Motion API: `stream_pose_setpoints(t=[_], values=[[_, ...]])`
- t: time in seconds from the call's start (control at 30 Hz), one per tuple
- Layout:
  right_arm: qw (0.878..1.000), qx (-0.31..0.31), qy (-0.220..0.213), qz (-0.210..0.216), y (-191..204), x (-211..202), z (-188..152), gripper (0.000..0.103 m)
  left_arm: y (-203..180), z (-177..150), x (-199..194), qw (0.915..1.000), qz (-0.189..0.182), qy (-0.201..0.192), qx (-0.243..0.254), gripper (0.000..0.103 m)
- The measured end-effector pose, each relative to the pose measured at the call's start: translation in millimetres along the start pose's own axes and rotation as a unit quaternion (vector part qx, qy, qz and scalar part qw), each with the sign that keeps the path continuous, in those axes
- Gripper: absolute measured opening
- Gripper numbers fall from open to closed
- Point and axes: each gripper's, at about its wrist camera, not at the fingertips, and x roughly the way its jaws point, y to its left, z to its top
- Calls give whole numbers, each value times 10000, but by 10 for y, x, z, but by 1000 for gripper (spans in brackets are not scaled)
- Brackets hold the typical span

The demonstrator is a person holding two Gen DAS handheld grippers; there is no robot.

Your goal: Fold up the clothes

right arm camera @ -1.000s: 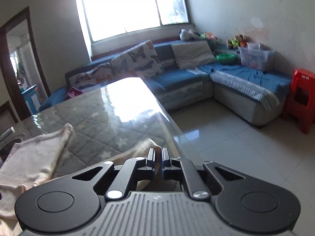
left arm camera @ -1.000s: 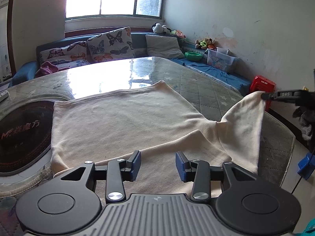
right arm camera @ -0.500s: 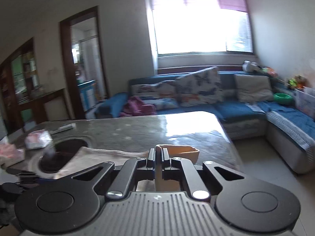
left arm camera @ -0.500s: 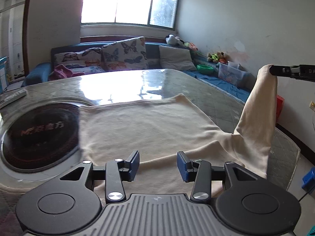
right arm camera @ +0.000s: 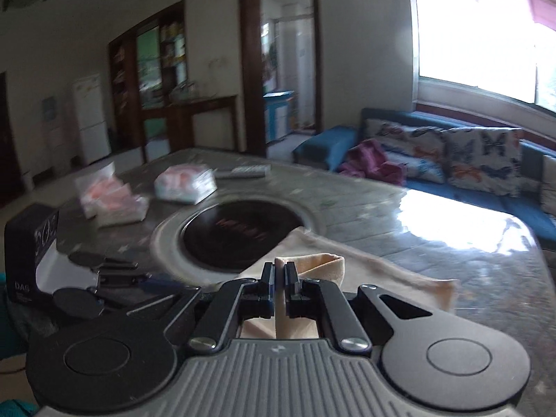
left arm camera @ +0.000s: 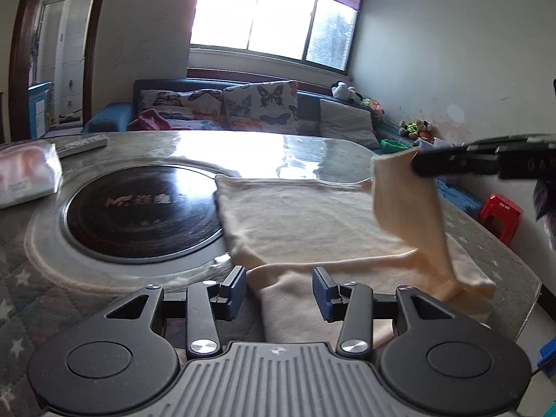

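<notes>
A cream garment (left arm camera: 305, 219) lies spread on the quilted, glass-topped table (left arm camera: 504, 264). My left gripper (left arm camera: 279, 288) hovers open at the garment's near edge; its blue pads straddle the cloth without pressing it. My right gripper (left arm camera: 415, 165) comes in from the right, shut on a corner of the garment, and holds it lifted above the spread part. In the right wrist view the right gripper (right arm camera: 280, 271) pinches a folded cream corner (right arm camera: 319, 264), and the left gripper (right arm camera: 146, 278) sits low on the left. The garment (right arm camera: 382, 274) stretches beyond.
A round black hotplate (left arm camera: 139, 208) is set into the table left of the garment. Tissue packs (left arm camera: 24, 177) and a remote (left arm camera: 83, 144) lie at the far left. A blue sofa with butterfly cushions (left arm camera: 260, 104) stands behind, and a red stool (left arm camera: 500, 215) right of the table edge.
My right gripper has carried the cloth corner up and leftward over the garment, swinging its view toward the hotplate. My left gripper shifted left along the near edge, with its jaws unchanged.
</notes>
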Motion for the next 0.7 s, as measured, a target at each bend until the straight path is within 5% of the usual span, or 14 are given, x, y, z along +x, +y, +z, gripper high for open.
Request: stream_pose_setpoints(t=[0.3,0.7], values=[[9961,-423,467,618,361,338,-131,10,71,-57,-109,9999,104,-20,-114,45],[9959,-294,742,-415,-152,-221,-411,17,-231,-57,-45,9990,-310,125,285,38]])
